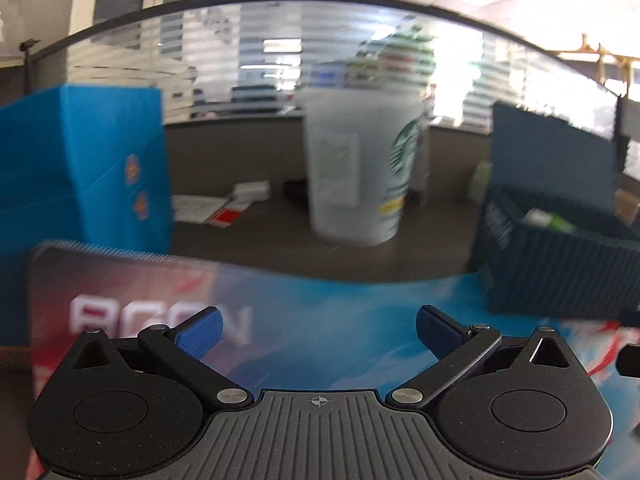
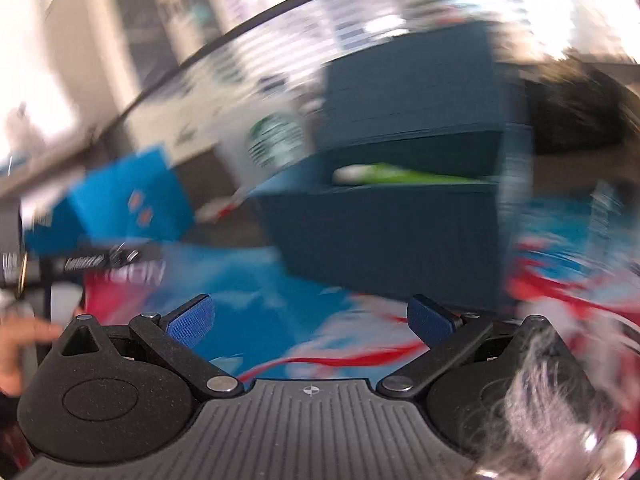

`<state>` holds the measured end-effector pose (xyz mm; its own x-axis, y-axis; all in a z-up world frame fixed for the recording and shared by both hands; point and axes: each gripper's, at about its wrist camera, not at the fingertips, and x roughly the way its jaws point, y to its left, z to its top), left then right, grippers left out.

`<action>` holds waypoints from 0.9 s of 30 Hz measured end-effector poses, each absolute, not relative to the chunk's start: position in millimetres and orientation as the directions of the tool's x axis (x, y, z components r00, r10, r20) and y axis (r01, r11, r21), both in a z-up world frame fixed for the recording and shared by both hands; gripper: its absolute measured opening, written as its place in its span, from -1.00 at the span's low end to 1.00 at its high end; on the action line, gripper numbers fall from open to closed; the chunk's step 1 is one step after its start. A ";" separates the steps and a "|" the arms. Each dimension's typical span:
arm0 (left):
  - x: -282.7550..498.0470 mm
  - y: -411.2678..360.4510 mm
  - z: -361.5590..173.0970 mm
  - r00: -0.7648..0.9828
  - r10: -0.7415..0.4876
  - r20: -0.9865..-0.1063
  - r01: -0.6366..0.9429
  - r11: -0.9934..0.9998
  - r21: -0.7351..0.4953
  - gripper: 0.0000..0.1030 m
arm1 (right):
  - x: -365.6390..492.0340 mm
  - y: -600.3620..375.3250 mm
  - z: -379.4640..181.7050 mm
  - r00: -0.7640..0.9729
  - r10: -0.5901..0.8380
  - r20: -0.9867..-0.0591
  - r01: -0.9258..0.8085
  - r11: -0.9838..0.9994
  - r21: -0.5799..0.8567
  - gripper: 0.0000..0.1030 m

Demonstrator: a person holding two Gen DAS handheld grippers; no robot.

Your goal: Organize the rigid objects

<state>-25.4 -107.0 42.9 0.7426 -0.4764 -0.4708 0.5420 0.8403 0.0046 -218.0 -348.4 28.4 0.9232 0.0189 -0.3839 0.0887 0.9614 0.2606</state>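
Desk clutter remained: a cup (image 1: 356, 168) stood outside the dark bin (image 1: 560, 264); both the left gripper (image 1: 319, 334) and right gripper (image 2: 310, 320) were spread wide, nothing held.

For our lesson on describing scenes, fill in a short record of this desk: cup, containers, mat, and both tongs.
cup: translucent plastic cup with green logo, upright on the desk
box: bright blue cardboard box, left of the cup
bin: dark teal ribbed bin, a green and white item inside
mat: red and blue printed mat
left tongs: open, empty
right tongs: open, empty
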 end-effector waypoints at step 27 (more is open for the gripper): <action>2.3 -61.4 17.7 0.756 -0.256 -0.603 0.286 0.957 -0.048 1.00 | -103.4 -246.5 8.3 0.757 -0.242 -0.607 0.310 0.951 0.008 1.00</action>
<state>2.3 -61.4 17.7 0.7556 -0.2559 -0.6029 0.2861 0.9570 -0.0477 -103.4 -246.5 8.3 0.7572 -0.2418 -0.6067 0.3101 0.9507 0.0082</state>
